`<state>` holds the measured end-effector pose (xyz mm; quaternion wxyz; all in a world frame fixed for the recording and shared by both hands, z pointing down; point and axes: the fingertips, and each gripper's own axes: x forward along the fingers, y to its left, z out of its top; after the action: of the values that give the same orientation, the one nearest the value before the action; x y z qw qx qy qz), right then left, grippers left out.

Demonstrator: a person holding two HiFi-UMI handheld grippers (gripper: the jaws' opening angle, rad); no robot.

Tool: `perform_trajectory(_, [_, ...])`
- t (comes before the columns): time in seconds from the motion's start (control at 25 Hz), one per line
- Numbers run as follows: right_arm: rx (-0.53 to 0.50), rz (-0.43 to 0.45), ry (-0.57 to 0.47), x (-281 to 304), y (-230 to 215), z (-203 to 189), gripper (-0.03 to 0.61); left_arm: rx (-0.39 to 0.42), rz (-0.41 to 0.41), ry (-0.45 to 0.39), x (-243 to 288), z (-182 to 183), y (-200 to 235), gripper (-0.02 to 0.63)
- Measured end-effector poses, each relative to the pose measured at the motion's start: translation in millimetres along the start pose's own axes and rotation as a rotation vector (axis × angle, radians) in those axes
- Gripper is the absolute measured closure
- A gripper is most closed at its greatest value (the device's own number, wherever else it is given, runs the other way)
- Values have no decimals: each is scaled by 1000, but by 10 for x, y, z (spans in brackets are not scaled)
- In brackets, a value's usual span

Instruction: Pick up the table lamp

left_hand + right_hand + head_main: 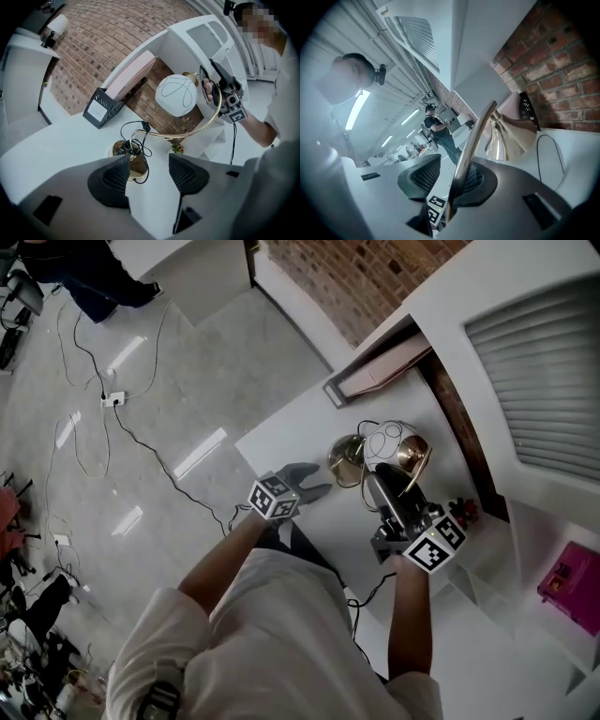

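The table lamp (384,442) stands on the white bench (295,432), ahead of both hand-held grippers. Its brass base (137,165) sits on the bench surface with a black cord (136,127) looped loosely on top. A thin gold curved arm (476,136) sweeps up from the base to a white globe shade (176,95) marked with thin dark lines.

The right hand-held gripper (452,176) is raised to the upper part of that arm, just beside the globe. Its jaws stand around the arm: the rod lies against one pad, while a gap shows between it and the other pad, so it is not pinched.

The left hand-held gripper (150,171) is low, near the bench. Its jaws are apart, with only bare bench between them. The lamp base is just past the tip of its left jaw, which partly covers it.

Beyond the left hand-held gripper's right jaw there is a small red-flowered plant (177,149); in the head view it is just beside the right hand-held gripper's marker cube. Farther ahead and to the left of the left hand-held gripper, a black file holder (99,110) with a pinkish folder in it stands against the brick wall (98,42). A second person (438,129) stands far off in the right gripper view.
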<state>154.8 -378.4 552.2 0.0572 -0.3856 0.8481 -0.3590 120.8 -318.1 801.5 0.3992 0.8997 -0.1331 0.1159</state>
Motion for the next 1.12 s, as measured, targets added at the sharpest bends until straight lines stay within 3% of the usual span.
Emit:
perform_trajectory(0.12, [43,35,-12,6,15,50,483,-41,3,-1,113,-58,38,350])
perform_trajectory(0.24, [22,39,2,12,15,55,565,-77,15,3,198,-126,95,347])
perform_trajectory(0.88, [26,47,-26,115,31,176,568,-330,51,-47,213,-494,297,262])
perform_trajectory(1.12, [57,57,-78,125,149,302,568,-489,37,-126,174,-567,401,241])
